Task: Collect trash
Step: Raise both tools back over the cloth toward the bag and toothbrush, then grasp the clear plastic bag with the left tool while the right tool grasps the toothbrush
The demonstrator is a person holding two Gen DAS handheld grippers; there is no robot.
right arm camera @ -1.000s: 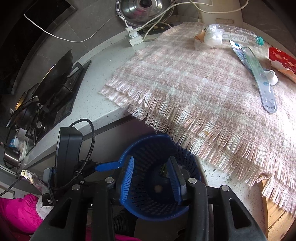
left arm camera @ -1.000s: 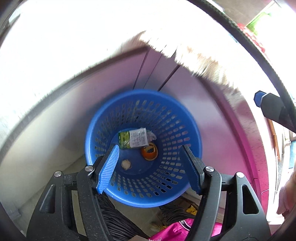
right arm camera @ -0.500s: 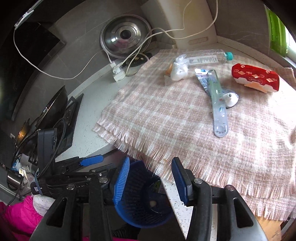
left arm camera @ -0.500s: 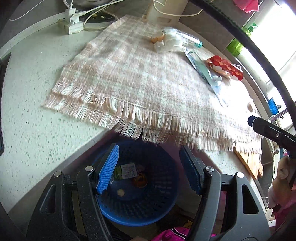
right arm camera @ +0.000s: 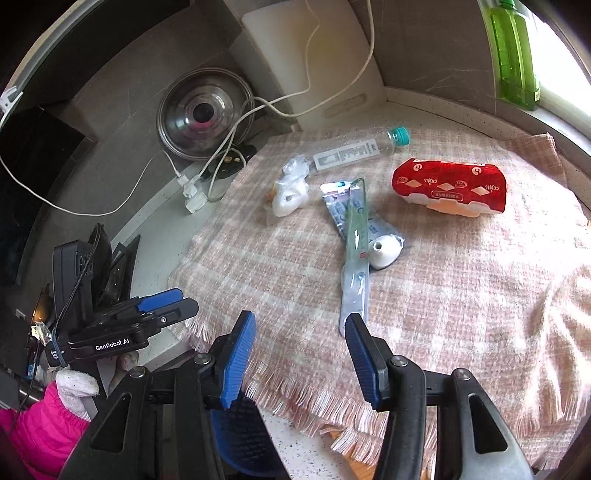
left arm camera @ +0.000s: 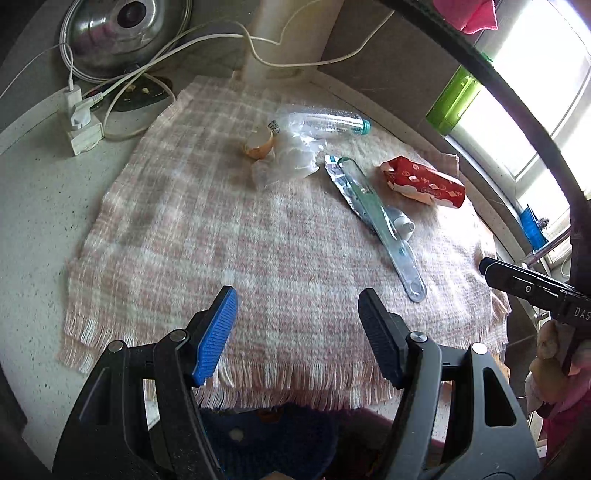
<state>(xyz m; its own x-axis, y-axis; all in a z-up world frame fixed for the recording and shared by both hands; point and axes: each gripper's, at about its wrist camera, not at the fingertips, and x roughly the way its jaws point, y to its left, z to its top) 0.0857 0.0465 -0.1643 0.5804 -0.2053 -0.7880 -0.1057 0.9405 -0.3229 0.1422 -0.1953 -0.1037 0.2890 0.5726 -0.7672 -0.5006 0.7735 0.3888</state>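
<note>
Trash lies on a pink plaid cloth point(left arm camera: 236, 236): an eggshell point(left arm camera: 258, 144), crumpled clear plastic point(left arm camera: 291, 162), a clear plastic bottle point(left arm camera: 325, 120), a toothbrush blister pack point(left arm camera: 380, 225), a squeezed tube point(left arm camera: 400, 223) and a red wrapper pack point(left arm camera: 423, 182). In the right wrist view they show as the bottle point(right arm camera: 351, 153), blister pack point(right arm camera: 354, 251), tube point(right arm camera: 384, 249) and red pack point(right arm camera: 448, 188). The blue basket point(left arm camera: 266, 432) sits below the counter edge, also in the right wrist view point(right arm camera: 240, 435). My left gripper point(left arm camera: 297, 332) and right gripper point(right arm camera: 299, 354) are open and empty above the cloth's near fringe.
A steel pot lid point(left arm camera: 122, 33) leans at the back with a white power strip point(left arm camera: 83, 127) and cables. A green bottle point(right arm camera: 513, 51) stands by the window. A stove point(right arm camera: 114, 266) lies left. The counter point(left arm camera: 33, 206) is speckled stone.
Both grippers have risen from over the blue basket below the counter to above the cloth's edge, and the trash on the cloth has come into full view. Both stay open.
</note>
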